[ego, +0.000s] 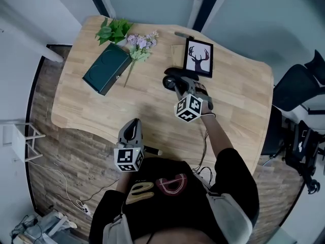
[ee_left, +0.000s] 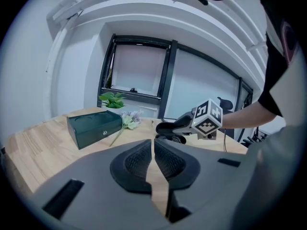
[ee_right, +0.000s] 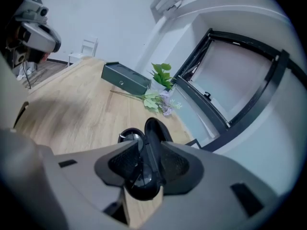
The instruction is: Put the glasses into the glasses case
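The black glasses case (ee_right: 154, 134) lies open on the wooden table (ego: 238, 100), its lid standing upright. The glasses (ee_right: 127, 136) lie inside the lower shell, a lens and rim showing. My right gripper (ee_right: 144, 164) hangs over the case with its jaws apart; the lid stands between them and the left pad is off it. In the head view the case (ego: 170, 80) sits just beyond the right gripper (ego: 179, 87), in front of the picture frame. My left gripper (ee_left: 153, 159) is near the table's front edge, jaws together with nothing between them, well away from the case (ee_left: 168, 127).
A dark green box (ego: 106, 67) lies at the back left, with a spray of pale flowers (ego: 139, 47) and a green plant (ego: 114, 30) beside it. A framed deer picture (ego: 198, 58) stands right behind the case. A cable hangs off the table's front edge.
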### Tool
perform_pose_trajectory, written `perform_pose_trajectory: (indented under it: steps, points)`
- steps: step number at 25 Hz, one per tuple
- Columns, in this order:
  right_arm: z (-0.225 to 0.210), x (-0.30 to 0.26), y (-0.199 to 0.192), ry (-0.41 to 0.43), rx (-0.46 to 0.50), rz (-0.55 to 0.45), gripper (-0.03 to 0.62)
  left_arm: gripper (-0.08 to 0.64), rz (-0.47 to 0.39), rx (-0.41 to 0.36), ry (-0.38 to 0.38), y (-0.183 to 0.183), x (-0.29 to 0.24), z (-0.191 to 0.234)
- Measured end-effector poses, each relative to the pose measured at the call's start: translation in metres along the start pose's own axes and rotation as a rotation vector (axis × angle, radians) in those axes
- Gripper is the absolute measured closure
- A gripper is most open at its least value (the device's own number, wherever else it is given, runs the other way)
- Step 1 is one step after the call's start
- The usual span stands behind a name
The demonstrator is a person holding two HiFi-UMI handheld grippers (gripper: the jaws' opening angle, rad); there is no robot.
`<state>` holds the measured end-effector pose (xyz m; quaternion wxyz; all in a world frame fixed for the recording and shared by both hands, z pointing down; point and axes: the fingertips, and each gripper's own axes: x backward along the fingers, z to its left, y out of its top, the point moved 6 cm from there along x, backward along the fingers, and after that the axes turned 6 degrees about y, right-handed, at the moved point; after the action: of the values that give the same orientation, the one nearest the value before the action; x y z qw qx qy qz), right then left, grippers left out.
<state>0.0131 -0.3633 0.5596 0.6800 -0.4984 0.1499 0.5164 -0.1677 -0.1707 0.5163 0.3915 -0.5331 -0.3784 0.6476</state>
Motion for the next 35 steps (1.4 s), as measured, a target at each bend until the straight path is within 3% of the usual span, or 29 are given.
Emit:
perform_pose_trajectory:
  steps: [6, 13, 25, 35]
  points:
    - [0.006, 0.043, 0.011, -0.021, -0.146, -0.082, 0.419, 0.529, -0.042, -0.004, -0.013, 0.007, 0.011, -0.008]
    - [0.026, 0.104, 0.02, -0.079, -0.206, -0.171, 0.419, 0.529, -0.11, -0.015, -0.043, 0.015, 0.028, -0.022]
    - [0.064, 0.198, 0.009, -0.108, -0.468, -0.364, 0.419, 0.528, -0.183, -0.01, -0.119, 0.021, 0.063, -0.067]
    - [0.096, 0.253, -0.018, -0.154, -0.581, -0.433, 0.419, 0.528, -0.25, -0.047, -0.211, 0.027, 0.092, -0.118]
